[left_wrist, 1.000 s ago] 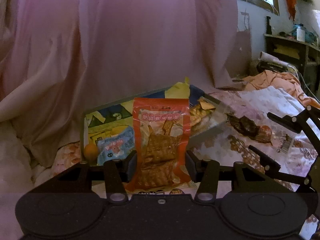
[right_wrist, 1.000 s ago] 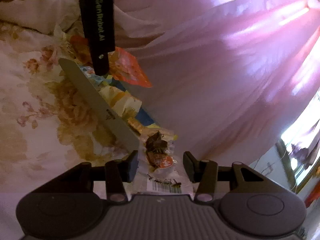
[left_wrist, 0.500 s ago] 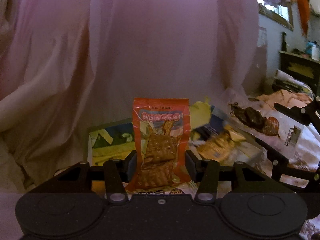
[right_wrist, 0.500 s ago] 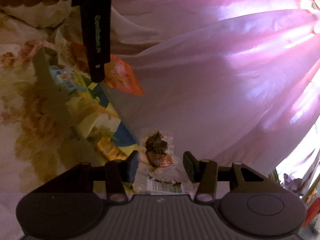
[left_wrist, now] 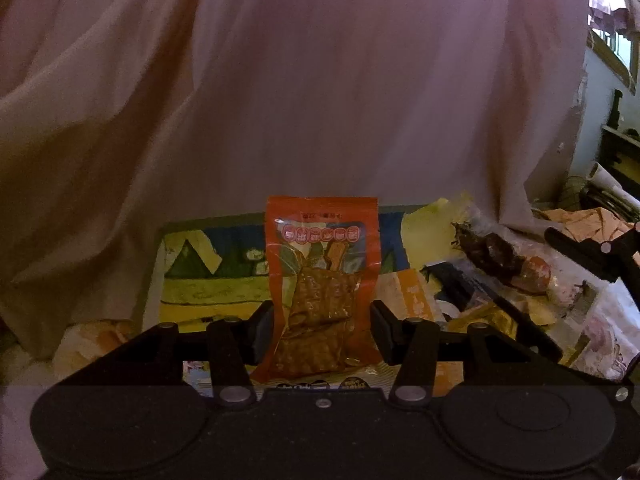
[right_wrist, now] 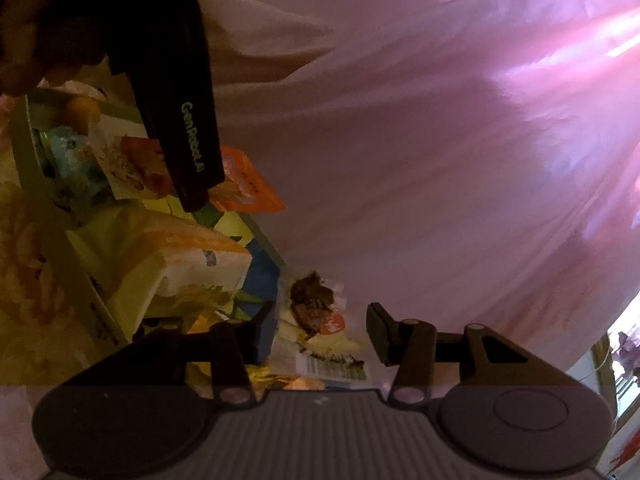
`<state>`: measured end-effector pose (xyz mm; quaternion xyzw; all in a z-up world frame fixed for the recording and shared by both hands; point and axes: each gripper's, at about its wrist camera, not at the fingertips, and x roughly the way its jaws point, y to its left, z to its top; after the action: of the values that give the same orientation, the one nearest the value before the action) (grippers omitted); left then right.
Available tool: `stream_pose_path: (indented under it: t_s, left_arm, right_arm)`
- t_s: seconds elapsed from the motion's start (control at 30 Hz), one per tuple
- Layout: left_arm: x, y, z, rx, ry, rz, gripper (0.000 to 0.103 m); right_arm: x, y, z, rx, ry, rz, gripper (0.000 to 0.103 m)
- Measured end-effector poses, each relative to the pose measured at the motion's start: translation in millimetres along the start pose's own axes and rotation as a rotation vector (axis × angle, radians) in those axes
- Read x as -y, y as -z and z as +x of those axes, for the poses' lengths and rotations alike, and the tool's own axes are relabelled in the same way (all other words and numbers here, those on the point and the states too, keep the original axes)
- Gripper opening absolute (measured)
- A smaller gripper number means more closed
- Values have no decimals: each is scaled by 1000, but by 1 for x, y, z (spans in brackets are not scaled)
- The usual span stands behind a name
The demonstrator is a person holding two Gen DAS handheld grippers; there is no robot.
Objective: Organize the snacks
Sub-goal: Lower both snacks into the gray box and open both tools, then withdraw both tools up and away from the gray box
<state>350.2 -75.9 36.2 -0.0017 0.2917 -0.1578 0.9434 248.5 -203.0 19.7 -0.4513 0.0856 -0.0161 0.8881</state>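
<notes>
Left wrist view: nearest, an orange snack packet (left_wrist: 322,284) is being gripped upright between the part-open fingers of the left gripper (left_wrist: 322,326), apparently so it can be carried over the tray. It is glossy, with brown pieces pictured. Just beyond, a green-rimmed tray (left_wrist: 158,264) of mixed packets is lying against a pink curtain (left_wrist: 320,80). To the right, a clear packet of dark pieces (left_wrist: 496,254) is being clamped by the right gripper (right_wrist: 322,330), likewise part open, over the tray's right end.

Snack packet (left_wrist: 322,276): orange-red, pink label band;
Curtain (left_wrist: 320,80): pale pink;
Tray (left_wrist: 208,276): yellow, blue and green print;
Bedsheet (right_wrist: 24,280): cream, floral
</notes>
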Motion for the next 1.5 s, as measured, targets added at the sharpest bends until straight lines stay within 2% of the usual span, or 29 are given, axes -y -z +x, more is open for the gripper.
stream_pose_path:
  t_s: [0.2, 0.23, 0.37, 0.47, 0.53, 0.63, 0.7, 0.83, 1.03, 1.5]
  left_arm:
    - [2, 3, 6, 10, 9, -34, 54]
    - [1, 3, 5, 10, 10, -37, 55]
    - [-4, 4, 4, 1, 17, -71, 57]
    - [-5, 7, 3, -6, 19, -100, 62]
    - [-5, 8, 3, -8, 19, -112, 70]
    - [-4, 7, 0, 7, 18, -119, 82]
    - [-3, 5, -2, 19, 15, -117, 86]
    - [-2, 3, -10, 37, 3, -126, 98]
    - [-7, 2, -26, 62, -28, -148, 102]
    - [-5, 7, -81, 146, -47, -156, 102]
  right_arm:
    - [-2, 1, 7, -29, -40, 25, 53]
    - [-2, 1, 7, -32, -43, 26, 46]
    - [-2, 2, 9, -45, -54, 34, 48]
    - [0, 1, 10, -45, -40, 36, 58]
    - [4, 0, 10, -47, -39, 60, 67]
    - [11, 0, 10, -59, -56, 111, 74]
    - [17, 1, 10, -69, -66, 150, 77]
    - [23, 3, 4, -64, -51, 193, 90]
    - [25, -5, -9, -29, -20, 174, 98]
    - [64, -15, -55, -3, -21, 368, 103]
